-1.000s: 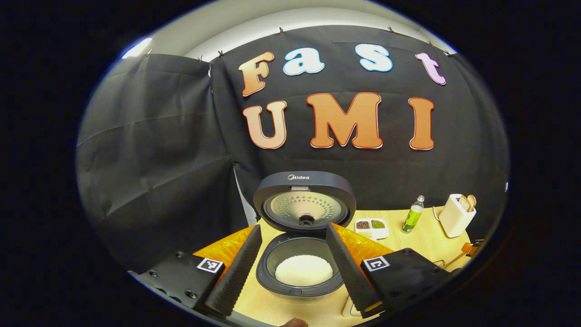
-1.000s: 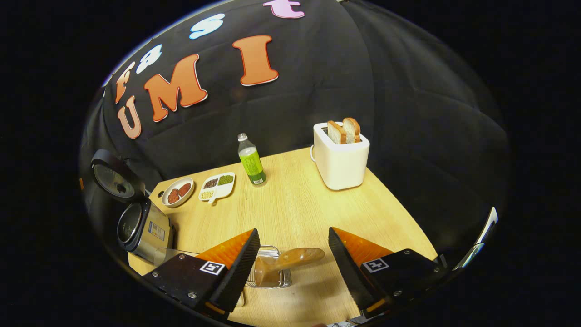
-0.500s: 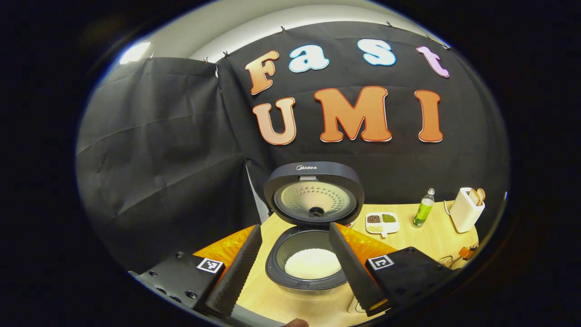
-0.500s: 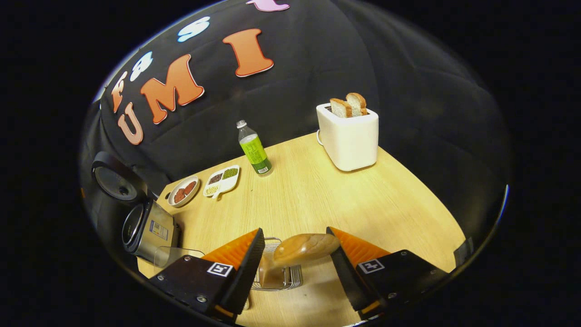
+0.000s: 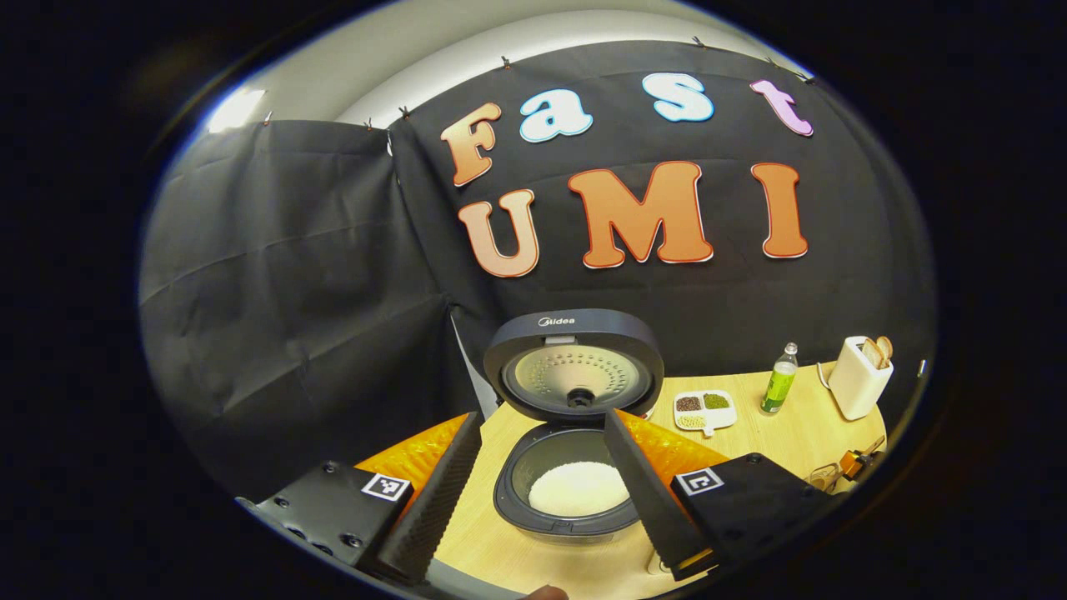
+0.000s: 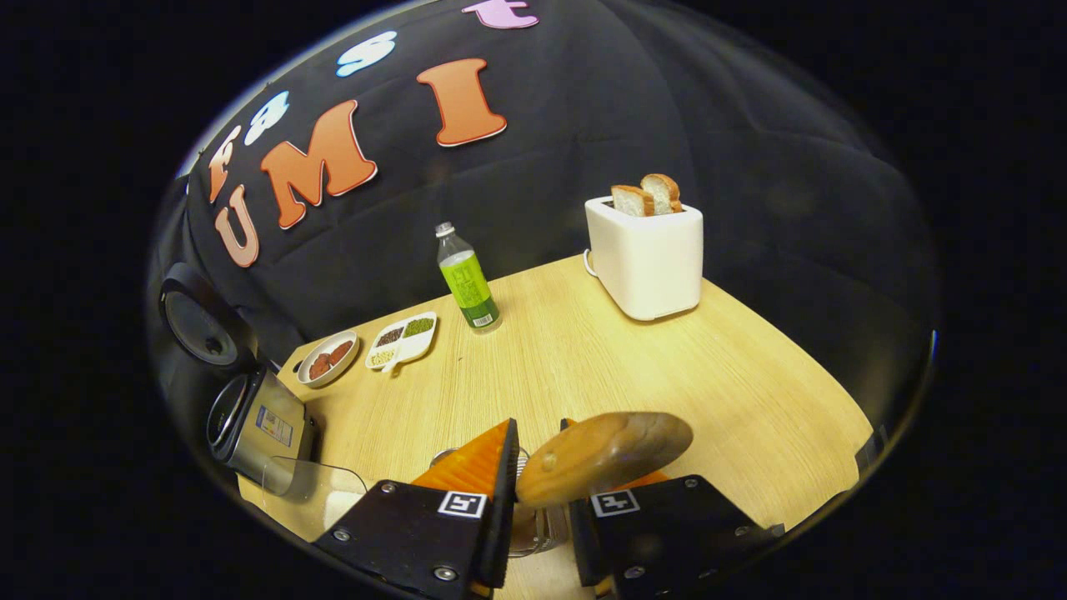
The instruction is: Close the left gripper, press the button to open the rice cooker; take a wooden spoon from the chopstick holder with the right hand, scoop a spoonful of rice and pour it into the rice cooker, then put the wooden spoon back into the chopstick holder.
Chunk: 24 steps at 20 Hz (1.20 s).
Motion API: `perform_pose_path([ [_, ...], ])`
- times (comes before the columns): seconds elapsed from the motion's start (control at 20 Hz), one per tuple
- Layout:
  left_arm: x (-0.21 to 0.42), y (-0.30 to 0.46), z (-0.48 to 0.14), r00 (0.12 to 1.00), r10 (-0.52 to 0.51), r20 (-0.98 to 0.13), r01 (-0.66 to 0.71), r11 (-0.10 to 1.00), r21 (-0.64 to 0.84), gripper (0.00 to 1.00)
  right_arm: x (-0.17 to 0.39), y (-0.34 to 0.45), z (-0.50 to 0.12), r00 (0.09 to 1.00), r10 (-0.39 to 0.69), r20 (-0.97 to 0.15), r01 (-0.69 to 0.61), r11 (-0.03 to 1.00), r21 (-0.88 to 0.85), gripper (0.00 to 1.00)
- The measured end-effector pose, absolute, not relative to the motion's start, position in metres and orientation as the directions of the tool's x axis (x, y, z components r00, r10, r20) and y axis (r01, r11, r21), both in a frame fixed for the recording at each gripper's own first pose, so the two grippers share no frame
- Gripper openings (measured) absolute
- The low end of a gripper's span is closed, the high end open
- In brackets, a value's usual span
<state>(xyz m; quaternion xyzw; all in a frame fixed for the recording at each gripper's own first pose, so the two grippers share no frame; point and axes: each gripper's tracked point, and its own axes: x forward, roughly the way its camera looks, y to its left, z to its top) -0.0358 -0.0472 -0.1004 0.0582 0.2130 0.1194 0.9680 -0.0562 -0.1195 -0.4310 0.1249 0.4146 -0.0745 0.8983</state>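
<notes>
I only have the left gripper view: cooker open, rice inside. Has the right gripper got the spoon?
Observer: Yes. The right gripper is closed on the wooden spoon, bowl end up.
Operator: Is it clear of the holder?
Observer: Can't tell. The wire holder sits directly under the spoon, between the fingers.
Operator: Where's the rice to scoop?
Observer: A clear tub stands on the table right beside the rice cooker, with what looks like something white at its bottom.
</notes>
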Motion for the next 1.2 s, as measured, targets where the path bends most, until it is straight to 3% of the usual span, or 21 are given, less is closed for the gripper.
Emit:
perform_pose_path([
  [0.2, -0.034, -0.051, -0.102, 0.884, 0.235, -0.404, -0.184, 0.969, 0.162, 0.92, -0.054, -0.109, -0.427, 0.65, -0.003, -0.76, 0.239, 0.95, 0.201, 0.24],
  [0.3, -0.033, -0.054, -0.102, 0.887, 0.224, -0.403, -0.172, 0.972, 0.16, 1.0, -0.054, -0.107, -0.427, 0.653, -0.007, -0.757, 0.244, 0.948, 0.202, 0.21],
  [0.5, -0.031, -0.058, -0.102, 0.895, 0.201, -0.399, -0.148, 0.976, 0.159, 0.96, -0.055, -0.1, -0.422, 0.652, -0.026, -0.758, 0.257, 0.948, 0.189, 0.18],
  [0.55, -0.031, -0.059, -0.103, 0.896, 0.194, -0.4, -0.142, 0.977, 0.157, 1.0, -0.057, -0.098, -0.423, 0.646, -0.025, -0.763, 0.257, 0.948, 0.186, 0.17],
  [0.6, -0.029, -0.06, -0.104, 0.897, 0.189, -0.401, -0.136, 0.978, 0.156, 0.92, -0.059, -0.097, -0.423, 0.641, -0.024, -0.767, 0.254, 0.95, 0.181, 0.16],
  [0.75, -0.028, -0.062, -0.103, 0.902, 0.171, -0.396, -0.121, 0.981, 0.148, 0.92, -0.06, -0.092, -0.422, 0.616, -0.022, -0.788, 0.247, 0.955, 0.166, 0.1],
  [0.8, -0.026, -0.061, -0.101, 0.906, 0.167, -0.389, -0.118, 0.982, 0.146, 1.0, -0.057, -0.092, -0.42, 0.617, -0.03, -0.786, 0.25, 0.955, 0.16, 0.09],
  [0.85, -0.025, -0.059, -0.1, 0.91, 0.164, -0.381, -0.117, 0.983, 0.143, 0.92, -0.056, -0.091, -0.414, 0.621, -0.033, -0.783, 0.249, 0.956, 0.156, 0.1],
  [0.9, -0.023, -0.057, -0.098, 0.914, 0.161, -0.373, -0.117, 0.983, 0.138, 0.92, -0.054, -0.092, -0.408, 0.628, -0.041, -0.777, 0.253, 0.955, 0.154, 0.14],
  [0.95, -0.023, -0.054, -0.097, 0.917, 0.158, -0.366, -0.118, 0.985, 0.13, 0.92, -0.053, -0.093, -0.398, 0.638, -0.046, -0.769, 0.254, 0.955, 0.154, 0.09],
  [1.0, -0.021, -0.051, -0.095, 0.92, 0.154, -0.36, -0.119, 0.986, 0.12, 1.0, -0.053, -0.093, -0.388, 0.651, -0.048, -0.758, 0.253, 0.955, 0.156, 0.09],
  [1.1, -0.02, -0.044, -0.092, 0.926, 0.149, -0.346, -0.119, 0.987, 0.106, 1.0, -0.051, -0.093, -0.369, 0.67, -0.053, -0.74, 0.243, 0.958, 0.152, 0.13],
  [1.15, -0.021, -0.04, -0.089, 0.932, 0.149, -0.331, -0.119, 0.987, 0.108, 1.0, -0.051, -0.093, -0.359, 0.68, -0.062, -0.73, 0.239, 0.961, 0.141, 0.09],
  [1.2, -0.018, -0.036, -0.087, 0.936, 0.152, -0.317, -0.122, 0.986, 0.112, 1.0, -0.05, -0.093, -0.35, 0.685, -0.072, -0.725, 0.237, 0.963, 0.128, 0.13],
])
